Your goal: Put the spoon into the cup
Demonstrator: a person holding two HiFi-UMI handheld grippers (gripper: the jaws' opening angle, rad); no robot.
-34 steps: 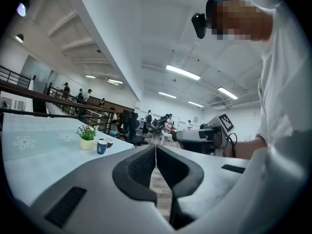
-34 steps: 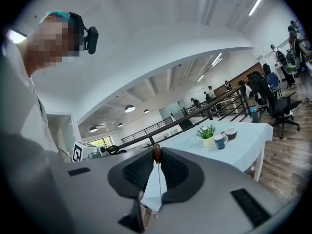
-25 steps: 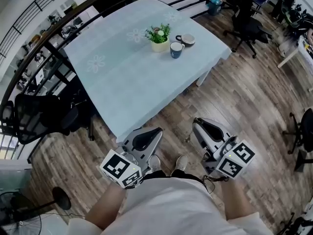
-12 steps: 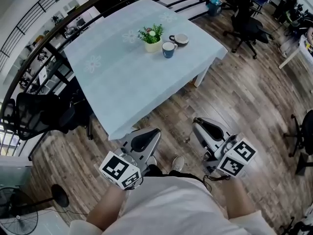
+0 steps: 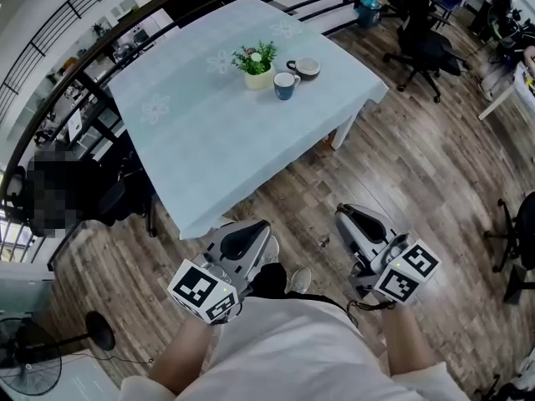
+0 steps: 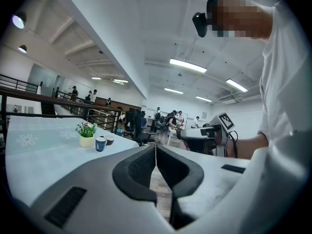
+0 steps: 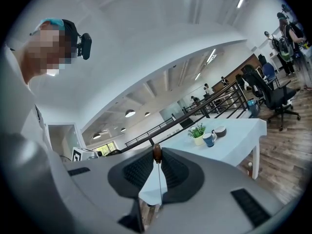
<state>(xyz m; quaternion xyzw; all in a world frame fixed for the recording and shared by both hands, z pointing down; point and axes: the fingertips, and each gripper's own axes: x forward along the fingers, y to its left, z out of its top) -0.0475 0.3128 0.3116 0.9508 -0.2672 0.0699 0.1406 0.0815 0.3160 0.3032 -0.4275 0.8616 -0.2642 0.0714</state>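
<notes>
The blue cup (image 5: 285, 84) stands at the far side of the table (image 5: 201, 140), beside a potted plant (image 5: 257, 61). Both grippers are held low in front of the person, short of the table's near corner. My right gripper (image 5: 346, 215) is shut on the spoon (image 7: 156, 152), which shows edge-on as a brown end at the fingertips with a thin line below. My left gripper (image 5: 256, 226) is shut with nothing in it. The cup (image 7: 208, 139) lies far ahead in the right gripper (image 7: 157, 156) view and small in the left gripper (image 6: 155, 150) view, cup (image 6: 100, 144).
A dark bowl-like cup (image 5: 305, 68) sits behind the blue cup. Black railing (image 5: 75, 65) runs along the table's far side. Office chairs (image 5: 422, 44) stand at the right, another chair (image 5: 75, 195) and a fan (image 5: 33, 362) at the left. People stand in the distance.
The person has stepped on over the wooden floor, and the table and cup slid slightly left in the head view. Both grippers kept their pose and stayed shut.
</notes>
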